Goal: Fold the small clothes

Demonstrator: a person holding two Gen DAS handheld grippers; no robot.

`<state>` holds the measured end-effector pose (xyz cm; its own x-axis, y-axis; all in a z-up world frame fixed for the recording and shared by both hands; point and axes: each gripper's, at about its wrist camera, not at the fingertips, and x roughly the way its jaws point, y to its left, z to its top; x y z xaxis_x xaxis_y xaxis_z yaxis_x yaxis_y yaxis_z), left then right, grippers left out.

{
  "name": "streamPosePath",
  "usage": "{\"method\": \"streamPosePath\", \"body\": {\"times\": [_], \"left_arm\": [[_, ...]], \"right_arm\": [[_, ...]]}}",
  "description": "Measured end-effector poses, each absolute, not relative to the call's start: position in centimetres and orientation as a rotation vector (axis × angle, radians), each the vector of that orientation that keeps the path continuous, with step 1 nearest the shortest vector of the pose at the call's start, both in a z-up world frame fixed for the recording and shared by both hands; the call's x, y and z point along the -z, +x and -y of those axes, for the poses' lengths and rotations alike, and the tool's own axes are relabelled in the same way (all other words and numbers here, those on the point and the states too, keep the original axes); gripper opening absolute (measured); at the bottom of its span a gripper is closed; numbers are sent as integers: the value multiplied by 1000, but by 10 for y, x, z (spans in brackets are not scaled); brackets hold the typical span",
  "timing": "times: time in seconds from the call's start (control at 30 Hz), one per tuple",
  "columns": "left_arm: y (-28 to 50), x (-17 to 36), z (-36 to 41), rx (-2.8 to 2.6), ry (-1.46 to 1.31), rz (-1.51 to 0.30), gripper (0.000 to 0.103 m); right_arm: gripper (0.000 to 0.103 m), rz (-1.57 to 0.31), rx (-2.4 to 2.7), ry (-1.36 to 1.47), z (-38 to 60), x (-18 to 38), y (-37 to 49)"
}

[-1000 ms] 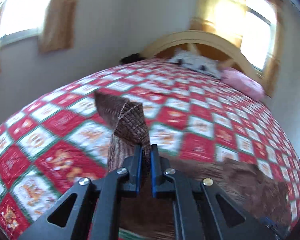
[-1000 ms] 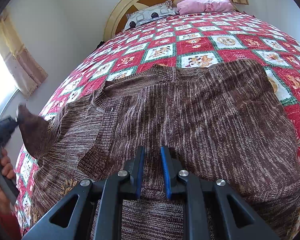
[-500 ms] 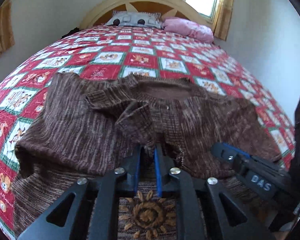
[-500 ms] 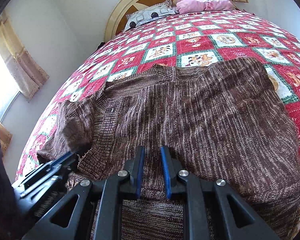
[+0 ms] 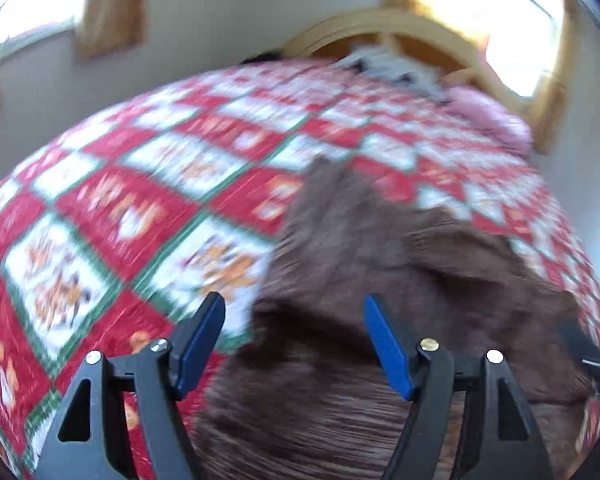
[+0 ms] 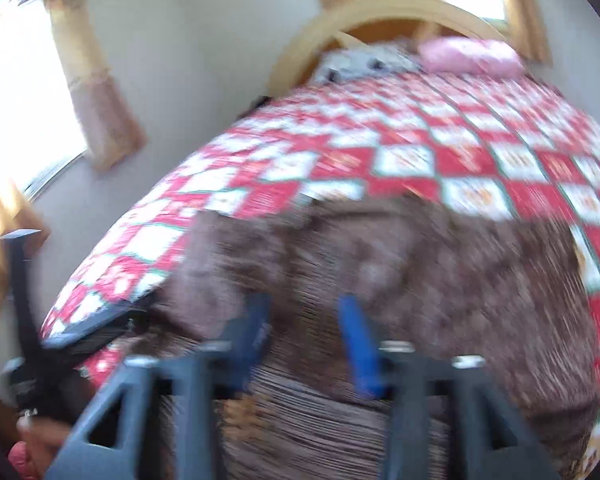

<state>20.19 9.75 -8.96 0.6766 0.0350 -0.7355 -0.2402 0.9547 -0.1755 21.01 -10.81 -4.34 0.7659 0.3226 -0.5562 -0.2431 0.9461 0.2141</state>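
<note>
Both the left gripper (image 5: 294,340) and right gripper (image 6: 304,328) hang with fingers parted, empty, above the brown knitted sweater (image 5: 380,280) filling the lower frame on the red patchwork quilt (image 5: 140,208); likely between folds, needing a fresh edge pinch.

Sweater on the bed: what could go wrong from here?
1. Both grippers, left and right, are open and hold nothing, so the folded sleeve may slip back.
2. Both views are motion-blurred; a fast regrasp could miss the sweater edge.
3. A low pinch could catch the quilt too.
</note>
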Motion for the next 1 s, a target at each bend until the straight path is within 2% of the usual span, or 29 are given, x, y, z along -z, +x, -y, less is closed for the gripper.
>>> {"method": "streamPosePath", "body": {"times": [0.1, 0.23, 0.33, 0.37, 0.4, 0.5, 0.63, 0.73, 0.83, 1.0], "left_arm": [[197, 105, -106, -177, -305, -839, 74], [194, 105, -102, -181, -289, -842, 77], [197, 107, -98, -190, -251, -851, 82], [198, 106, -98, -189, -246, -854, 84], [200, 107, -99, -182, -248, -856, 85], [200, 108, -102, -172, -254, -854, 87], [200, 108, -102, -171, -257, -852, 87], [201, 107, -101, -173, -254, -854, 87], [203, 107, -98, -179, -239, -859, 87], [204, 108, -97, -176, -230, -864, 90]], "right_arm": [[77, -552, -342, -118, 56, 32, 219], [77, -650, -315, -410, 6, 62, 257], [42, -749, -225, -487, 8, 88, 287], [15, -791, -214, -461, 14, 94, 294], [8, -831, -215, -390, 26, 96, 300], [4, -814, -233, -77, 76, 83, 302], [4, -755, -193, 320, 146, 82, 293], [4, -824, -154, 403, 166, 114, 301], [4, -814, -186, 529, 181, 117, 303], [5, -826, -186, 567, 184, 110, 294]]}}
